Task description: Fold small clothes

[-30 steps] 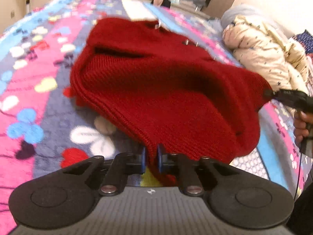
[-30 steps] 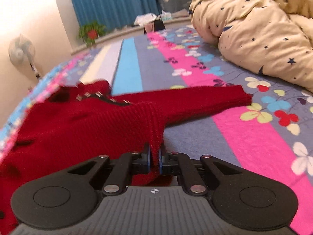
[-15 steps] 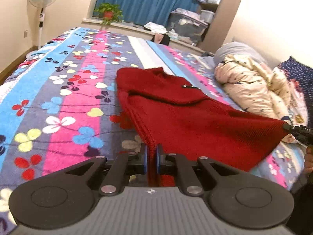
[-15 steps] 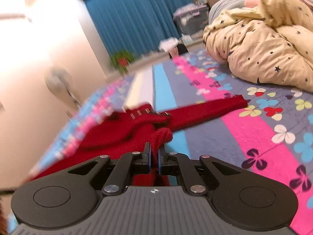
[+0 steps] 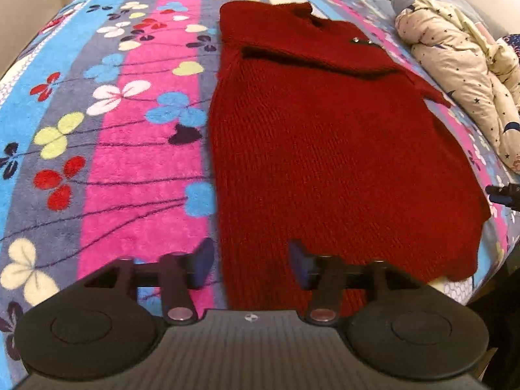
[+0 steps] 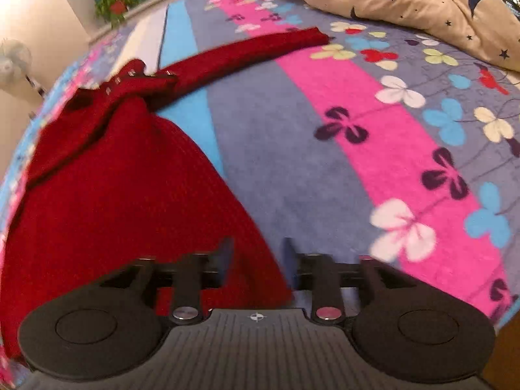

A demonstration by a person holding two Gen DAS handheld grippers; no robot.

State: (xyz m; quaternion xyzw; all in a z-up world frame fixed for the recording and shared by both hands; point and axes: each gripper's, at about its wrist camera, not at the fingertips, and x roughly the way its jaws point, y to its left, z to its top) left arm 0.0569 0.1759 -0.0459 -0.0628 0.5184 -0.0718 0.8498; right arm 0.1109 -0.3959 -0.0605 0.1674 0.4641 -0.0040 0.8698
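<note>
A dark red knitted sweater (image 5: 325,136) lies spread flat on the flowered bedspread (image 5: 136,162), hem toward me, collar far. My left gripper (image 5: 248,261) hovers over the hem's left corner; its jaws are opening, and the cloth lies between them with the pads off it. In the right wrist view the sweater (image 6: 113,195) fills the left half, one sleeve (image 6: 253,52) stretched out to the right. My right gripper (image 6: 258,265) is over the hem's right corner, jaws opening, with the fabric edge between them and not pinched. The right gripper's tip (image 5: 503,193) shows at the left view's right edge.
A cream star-print duvet (image 5: 461,65) is bunched along the bed's right side, also seen as the duvet (image 6: 406,3) at top right. A potted plant (image 6: 113,5) and a fan (image 6: 14,61) stand beyond the bed. The bed's near edge drops off at lower right.
Both grippers, shut on the lifted hem's corners before, have pulled it toward me, laid the sweater flat and let go; their jaws now stand apart.
</note>
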